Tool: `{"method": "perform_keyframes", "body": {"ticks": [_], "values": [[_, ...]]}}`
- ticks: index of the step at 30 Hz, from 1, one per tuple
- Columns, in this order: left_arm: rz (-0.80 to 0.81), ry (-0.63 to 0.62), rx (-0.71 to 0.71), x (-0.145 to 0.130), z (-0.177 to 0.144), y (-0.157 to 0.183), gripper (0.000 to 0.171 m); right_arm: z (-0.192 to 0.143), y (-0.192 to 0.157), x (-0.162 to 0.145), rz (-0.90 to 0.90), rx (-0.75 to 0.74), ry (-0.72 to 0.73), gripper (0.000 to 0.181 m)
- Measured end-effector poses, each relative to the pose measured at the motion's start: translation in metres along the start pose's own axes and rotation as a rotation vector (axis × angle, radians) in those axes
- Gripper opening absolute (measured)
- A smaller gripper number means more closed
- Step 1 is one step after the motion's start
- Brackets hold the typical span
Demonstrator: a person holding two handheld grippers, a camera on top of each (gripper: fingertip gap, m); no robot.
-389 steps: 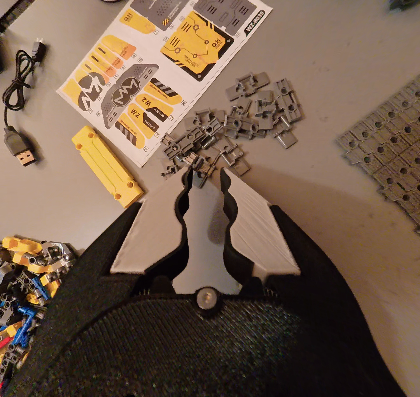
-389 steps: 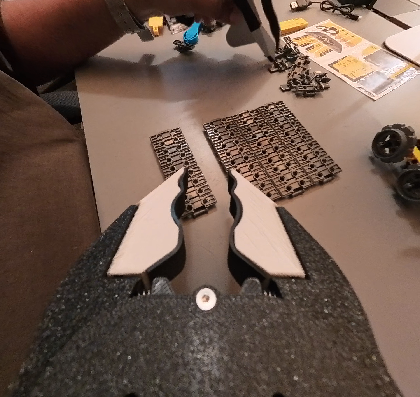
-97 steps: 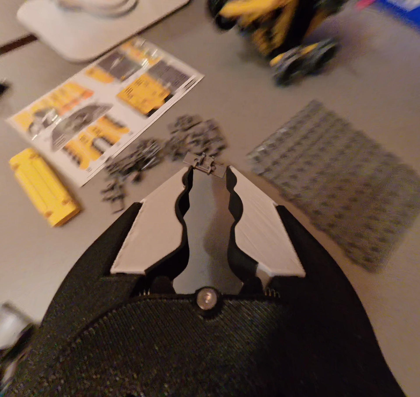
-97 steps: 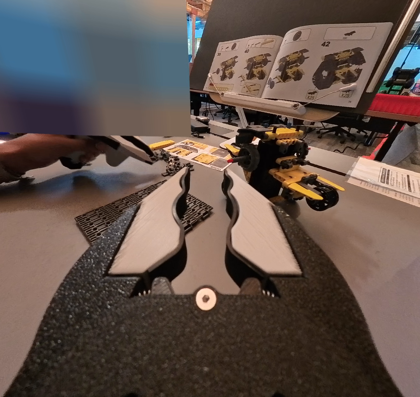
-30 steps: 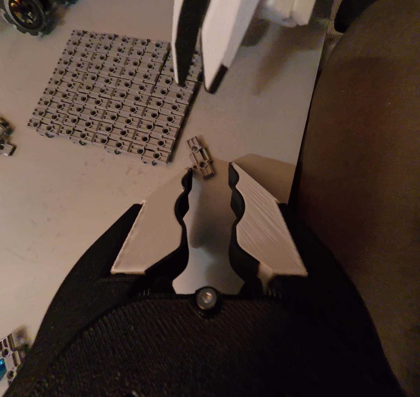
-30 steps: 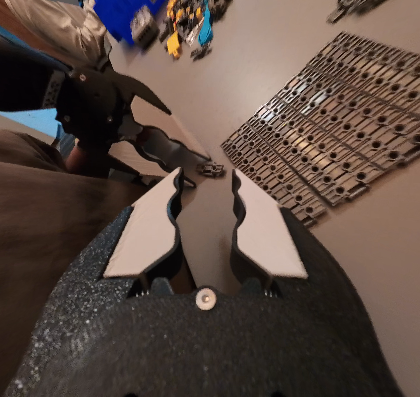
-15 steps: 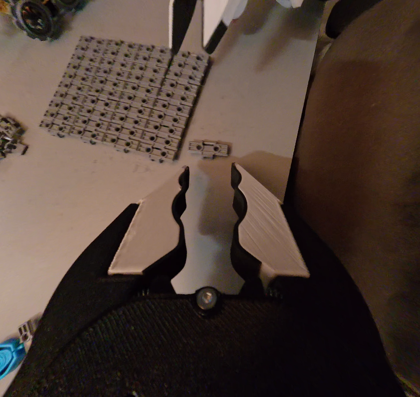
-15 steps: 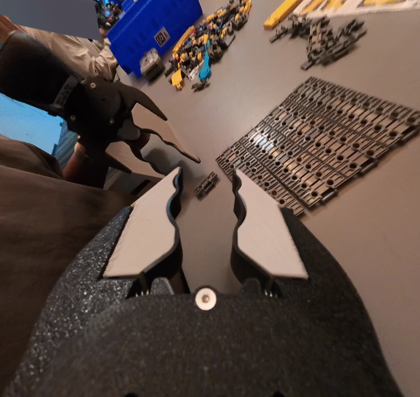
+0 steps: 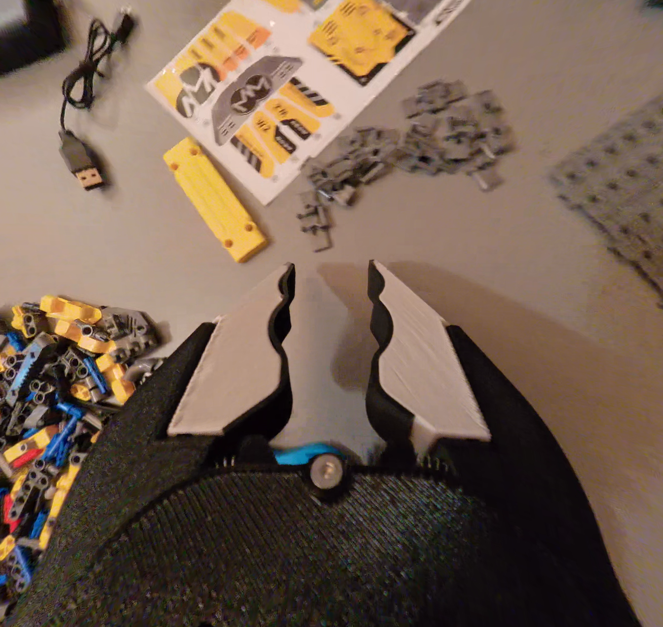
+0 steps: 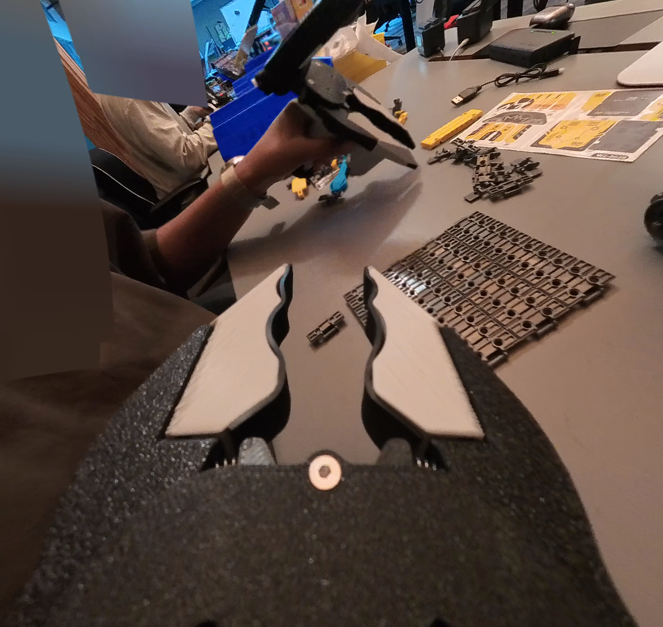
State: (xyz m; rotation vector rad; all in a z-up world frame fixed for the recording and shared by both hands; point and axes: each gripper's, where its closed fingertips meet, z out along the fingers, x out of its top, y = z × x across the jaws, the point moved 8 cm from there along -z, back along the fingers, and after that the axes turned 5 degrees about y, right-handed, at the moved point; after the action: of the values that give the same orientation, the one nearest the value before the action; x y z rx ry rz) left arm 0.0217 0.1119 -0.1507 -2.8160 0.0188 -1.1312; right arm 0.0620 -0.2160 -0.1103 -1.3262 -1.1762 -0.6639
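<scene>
A single dark grey track link [image 10: 325, 327] lies on the grey table between the fingers of my right gripper [image 10: 328, 270], which is open and empty just above it. A mat of joined links [image 10: 484, 294] lies right beside it. My left gripper [image 9: 332, 267] is open and empty, over bare table just short of a pile of loose grey links [image 9: 412, 150]. In the right wrist view the left gripper [image 10: 409, 154] is held up in a hand, tilted down toward the loose links [image 10: 495, 172]. The mat's edge also shows in the left wrist view [image 9: 617, 186].
A yellow panel [image 9: 215, 201], a sticker sheet [image 9: 305, 71] and a USB cable [image 9: 82, 107] lie beyond the left gripper. A heap of mixed coloured pieces [image 9: 53, 376] sits at its left. A black wheel [image 10: 654, 218] is at the right edge. A blue bin [image 10: 247, 122] stands behind. There is about 30 centimeters between the tips of the two grippers.
My left gripper let go of the single link near the table edge and swung away to the loose pile. My right gripper has moved over that link, which now lies between its fingers.
</scene>
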Motion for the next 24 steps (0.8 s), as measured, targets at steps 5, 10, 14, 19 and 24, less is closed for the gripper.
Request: {"method": "perform_keyframes", "body": {"ticks": [5, 10, 14, 19, 24], "values": [[-0.032, -0.036, -0.052, 0.005, 0.024, -0.009, 0.031, -0.005, 0.007, -0.003, -0.032, -0.036, -0.001, 0.038], [0.018, -0.042, -0.027, 0.005, 0.02, -0.003, 0.009, -0.005, 0.009, -0.002, -0.011, -0.01, 0.022, 0.039], [0.034, 0.094, -0.116, 0.011, -0.005, 0.021, 0.008, -0.004, 0.009, -0.001, -0.03, -0.018, 0.022, 0.039], [0.144, 0.284, -0.204, 0.013, -0.053, 0.072, 0.008, 0.002, 0.009, -0.004, 0.003, -0.001, 0.026, 0.04], [0.316, 0.484, -0.299, 0.011, -0.089, 0.133, 0.008, 0.012, 0.006, 0.0, 0.173, 0.109, 0.127, 0.04]]}}
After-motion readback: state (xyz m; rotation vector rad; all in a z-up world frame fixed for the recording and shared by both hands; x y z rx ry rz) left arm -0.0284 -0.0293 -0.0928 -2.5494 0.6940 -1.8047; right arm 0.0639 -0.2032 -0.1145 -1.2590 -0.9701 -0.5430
